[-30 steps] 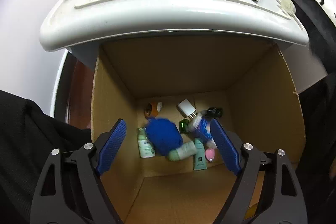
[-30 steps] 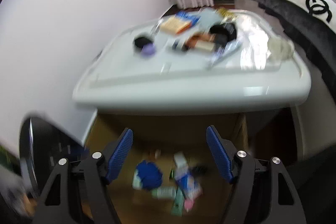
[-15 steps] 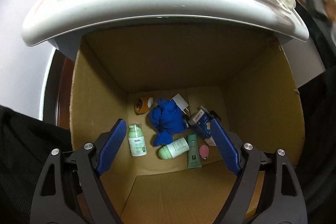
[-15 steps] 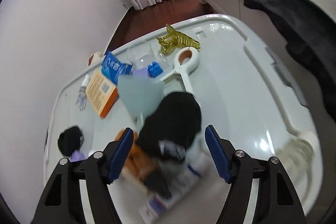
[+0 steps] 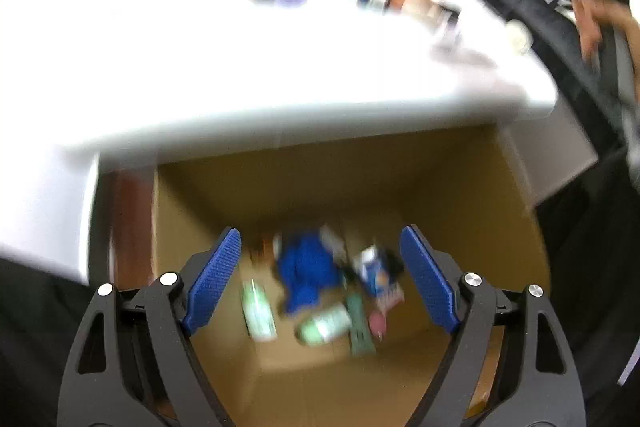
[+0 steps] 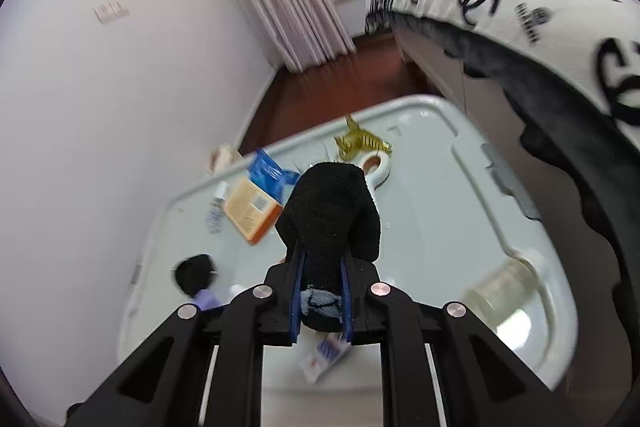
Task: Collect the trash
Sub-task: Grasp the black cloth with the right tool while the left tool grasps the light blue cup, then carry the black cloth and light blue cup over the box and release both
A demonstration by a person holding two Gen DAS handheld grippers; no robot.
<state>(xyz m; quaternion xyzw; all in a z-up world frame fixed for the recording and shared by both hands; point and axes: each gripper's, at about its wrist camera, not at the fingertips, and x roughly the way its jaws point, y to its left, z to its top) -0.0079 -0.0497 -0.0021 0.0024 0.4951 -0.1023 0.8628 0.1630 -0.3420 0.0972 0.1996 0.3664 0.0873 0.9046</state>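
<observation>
your right gripper (image 6: pixel 320 291) is clamped on a black knitted sock (image 6: pixel 330 215). its lower end sits squeezed between the two blue pads, and the rest of it bulges up and forward past the fingertips, above the white table (image 6: pixel 440 211). beneath it on the table lie an orange box (image 6: pixel 250 209), a blue packet (image 6: pixel 268 173), a gold hair claw (image 6: pixel 360 143), a small white tube (image 6: pixel 324 357) just under the fingers and a clear jar (image 6: pixel 500 287) to the right. your left gripper (image 5: pixel 320 275) hangs spread wide with nothing between its pads, over an open cardboard box (image 5: pixel 480 203) under the table edge. at the box's bottom, blurred, lie a blue glove (image 5: pixel 306 269) and green bottles (image 5: pixel 258 309).
</observation>
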